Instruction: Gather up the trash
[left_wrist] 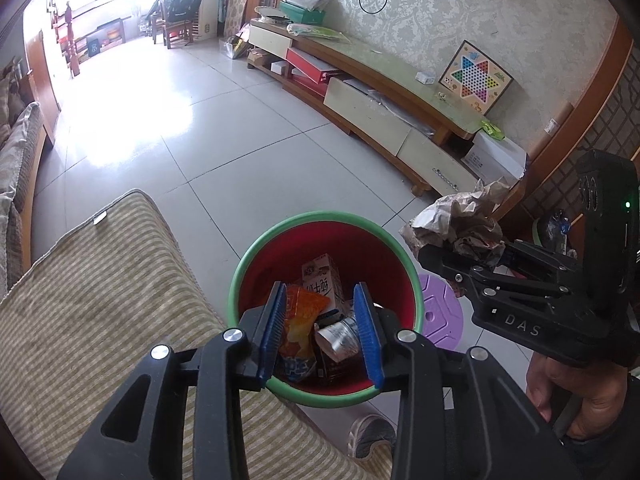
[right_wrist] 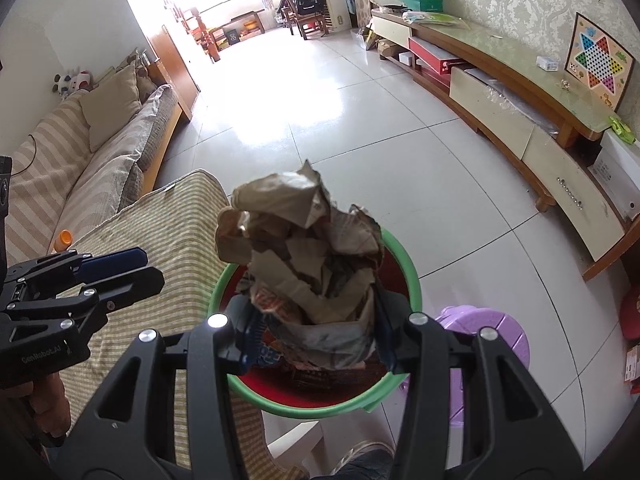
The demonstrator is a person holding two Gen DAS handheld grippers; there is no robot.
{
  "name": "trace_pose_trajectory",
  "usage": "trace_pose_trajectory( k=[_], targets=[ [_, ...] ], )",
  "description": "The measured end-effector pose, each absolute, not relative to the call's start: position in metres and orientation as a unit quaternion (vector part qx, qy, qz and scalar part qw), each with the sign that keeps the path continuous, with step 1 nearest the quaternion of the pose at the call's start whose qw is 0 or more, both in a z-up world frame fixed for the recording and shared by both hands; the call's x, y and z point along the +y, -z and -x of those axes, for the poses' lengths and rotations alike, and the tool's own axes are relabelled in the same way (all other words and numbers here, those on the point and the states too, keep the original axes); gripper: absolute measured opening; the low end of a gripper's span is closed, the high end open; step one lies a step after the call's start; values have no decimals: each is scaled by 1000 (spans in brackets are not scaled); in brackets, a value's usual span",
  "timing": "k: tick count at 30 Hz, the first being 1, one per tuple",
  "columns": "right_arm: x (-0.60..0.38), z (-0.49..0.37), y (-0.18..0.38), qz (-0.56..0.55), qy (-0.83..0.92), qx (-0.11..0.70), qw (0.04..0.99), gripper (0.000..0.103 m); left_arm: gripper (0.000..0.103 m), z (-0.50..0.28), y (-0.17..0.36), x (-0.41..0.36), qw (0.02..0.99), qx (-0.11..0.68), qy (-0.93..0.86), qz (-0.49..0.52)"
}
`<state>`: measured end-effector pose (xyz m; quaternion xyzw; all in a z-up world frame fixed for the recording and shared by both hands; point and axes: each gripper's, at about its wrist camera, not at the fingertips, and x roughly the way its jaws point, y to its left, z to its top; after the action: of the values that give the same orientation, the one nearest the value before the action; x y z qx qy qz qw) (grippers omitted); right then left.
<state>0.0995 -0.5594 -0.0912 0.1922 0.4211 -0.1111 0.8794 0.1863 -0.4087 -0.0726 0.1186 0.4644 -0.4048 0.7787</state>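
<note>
Left wrist view, one bin (left_wrist: 240, 280), left gripper (left_wrist: 320, 332) jaws apart, right gripper (right_wrist: 316, 336) jaws clamping one paper wad (right_wrist: 296, 232).

"DAS" on right tongs (left_wrist: 434, 250); "GenRobot.AI" on left tongs (right_wrist: 150, 266).

crumpled matt paper wad (right_wrist: 304, 256), glossy plastic bin (left_wrist: 240, 280), shiny floor tiles (left_wrist: 248, 128), ribbed cloth cushion (left_wrist: 100, 300)

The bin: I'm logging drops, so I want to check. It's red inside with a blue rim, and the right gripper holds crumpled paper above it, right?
Not quite: the bin has a green rim, as the left wrist view shows. The right gripper does hold the crumpled paper above it.
</note>
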Motion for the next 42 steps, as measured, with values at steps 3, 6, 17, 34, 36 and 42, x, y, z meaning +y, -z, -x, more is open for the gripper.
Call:
trace_pose_trajectory(
  k=[3,6,17,34,36,42],
  targets=[
    [-555,-105,92,-189,107,424,879,45,38,-190,71,-400,782,462,403,-114],
    [-551,-111,92,-185,107,430,877,53,47,-190,69,-389,787,459,399,-107],
    [-524,-122,77,-159,117,419,886,98,87,-196,58,-342,809,447,371,-87],
    [-432,-116,31,-118,97,401,903,98,95,-181,33,-220,854,431,288,-53],
    [-415,-114,23,-106,90,396,908,98,95,-174,28,-202,862,423,275,-50],
    [-356,-108,1,-75,63,383,919,98,95,-151,8,-141,890,394,228,-44]
  ],
)
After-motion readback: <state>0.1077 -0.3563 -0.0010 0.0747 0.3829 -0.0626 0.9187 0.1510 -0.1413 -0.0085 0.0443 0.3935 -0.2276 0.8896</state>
